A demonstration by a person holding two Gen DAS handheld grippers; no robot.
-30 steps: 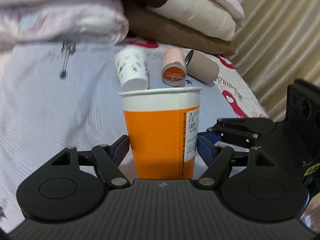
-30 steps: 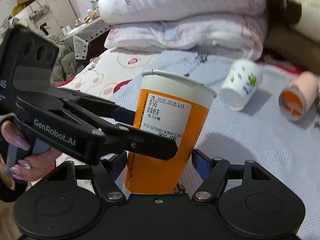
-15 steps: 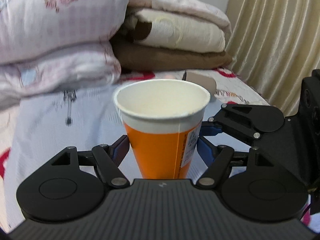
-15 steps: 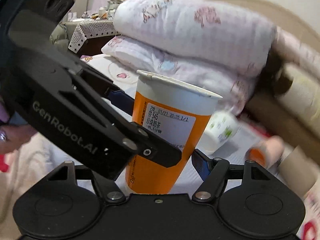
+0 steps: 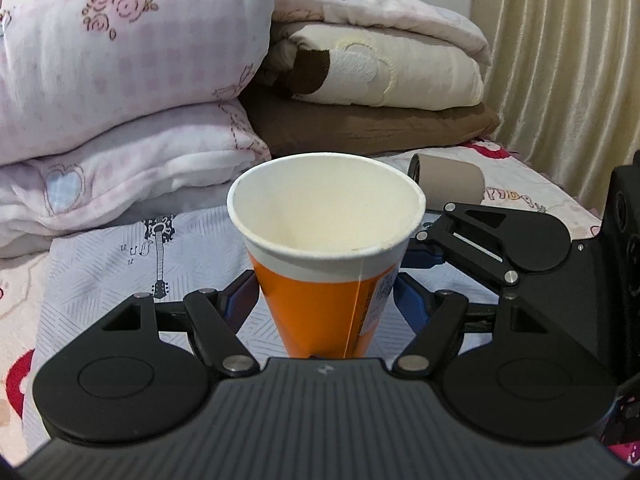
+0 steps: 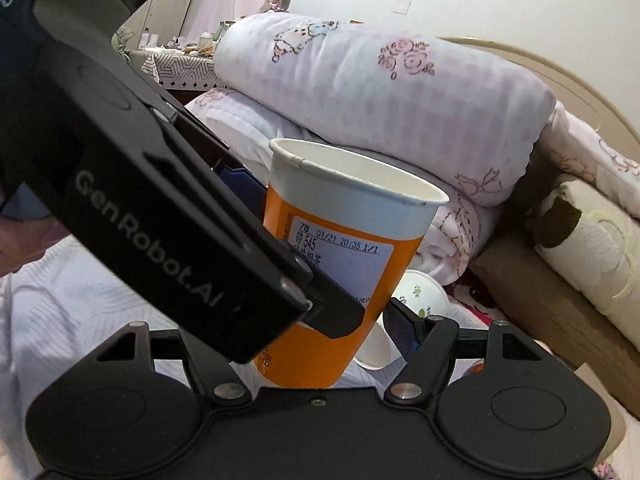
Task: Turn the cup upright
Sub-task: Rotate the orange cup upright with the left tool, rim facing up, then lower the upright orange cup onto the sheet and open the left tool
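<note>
An orange paper cup with a white rim and a printed label [image 5: 328, 280] stands mouth up between both grippers, above the bed sheet. My left gripper [image 5: 324, 300] is shut on its lower body, blue pads on either side. My right gripper [image 6: 320, 328] is also shut on the orange cup [image 6: 344, 264]; its left finger is hidden behind the left gripper's body [image 6: 160, 216], which crosses in front. The right gripper's body [image 5: 520, 240] shows at the right of the left wrist view. The cup is empty inside.
A grey-brown cup [image 5: 448, 178] lies on its side behind the orange cup. A white floral cup [image 6: 412, 300] lies on the bed beyond. Folded quilts and pillows [image 5: 120, 80] are stacked at the back, a curtain [image 5: 560, 60] at the right.
Both grippers have tilted and lifted with the orange cup; I now look into its mouth from the left wrist. The cups lying behind have dropped out of sight or lower in view.
</note>
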